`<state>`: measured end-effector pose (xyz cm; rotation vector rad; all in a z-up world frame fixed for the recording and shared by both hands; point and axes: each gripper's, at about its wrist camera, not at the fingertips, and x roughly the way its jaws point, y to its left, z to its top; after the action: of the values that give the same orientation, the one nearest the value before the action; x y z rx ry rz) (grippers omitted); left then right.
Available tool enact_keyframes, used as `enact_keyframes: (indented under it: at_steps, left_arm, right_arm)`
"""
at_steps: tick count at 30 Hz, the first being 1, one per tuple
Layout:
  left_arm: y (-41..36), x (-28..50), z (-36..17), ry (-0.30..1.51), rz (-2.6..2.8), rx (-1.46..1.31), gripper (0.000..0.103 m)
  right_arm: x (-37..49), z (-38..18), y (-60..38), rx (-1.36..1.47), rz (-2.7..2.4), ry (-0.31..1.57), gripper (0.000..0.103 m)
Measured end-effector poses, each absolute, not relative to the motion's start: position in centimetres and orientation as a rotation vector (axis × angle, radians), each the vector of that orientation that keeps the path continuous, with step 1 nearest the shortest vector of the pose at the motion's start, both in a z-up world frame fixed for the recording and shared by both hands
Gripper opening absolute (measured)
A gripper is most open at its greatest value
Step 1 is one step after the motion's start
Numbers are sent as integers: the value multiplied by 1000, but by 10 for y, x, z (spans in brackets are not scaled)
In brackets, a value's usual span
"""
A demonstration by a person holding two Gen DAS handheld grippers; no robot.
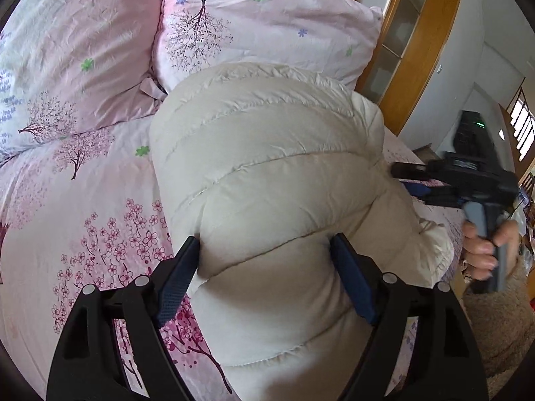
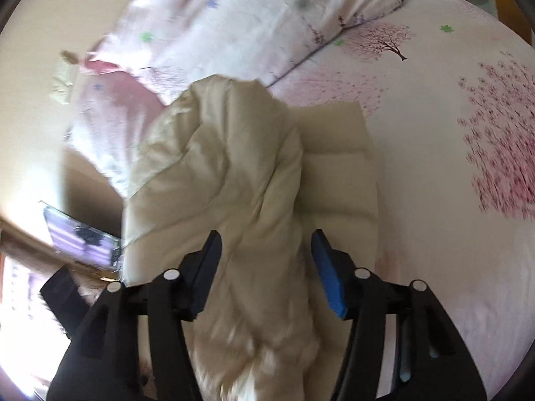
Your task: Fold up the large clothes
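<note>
Left tool [image 1: 265,260] spread wide across a puffy fold of the cream quilted jacket [image 1: 267,173], both blue pads sunk against the bulging fabric on either side, so gripping it across a broad span. Right tool [image 2: 265,257] parted about halfway, a twisted ridge of the same jacket [image 2: 234,173] lying between the pads; left pad close against the fabric, right pad standing clear of it, so no grip there. Seen from the left wrist view, right tool [image 1: 411,180] at the jacket's far edge, held by a hand [image 1: 485,250] around its grey handle. Jacket bunched and partly folded on the bed [image 1: 100,200], spread over pink bedding printed with blossom trees, just below two matching pillows [image 1: 260,26]. No brand, label or legible writing visible anywhere; right wrist view blurred.
</note>
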<state>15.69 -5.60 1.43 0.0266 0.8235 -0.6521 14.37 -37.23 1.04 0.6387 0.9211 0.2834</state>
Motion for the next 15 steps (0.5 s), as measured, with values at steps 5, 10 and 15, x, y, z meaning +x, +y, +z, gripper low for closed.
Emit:
enact_keyframes:
  at_steps: [5, 10, 15]
  left_arm:
    - [-55, 159, 13, 827, -654, 14, 81]
    - [-51, 154, 16, 818, -645, 8, 81]
    - [-55, 146, 20, 784, -660, 48, 81]
  right_arm:
    - [121, 1, -366, 580, 297, 963, 33]
    - [100, 8, -368, 574, 291, 876, 8]
    - [84, -2, -375, 556, 207, 879, 7]
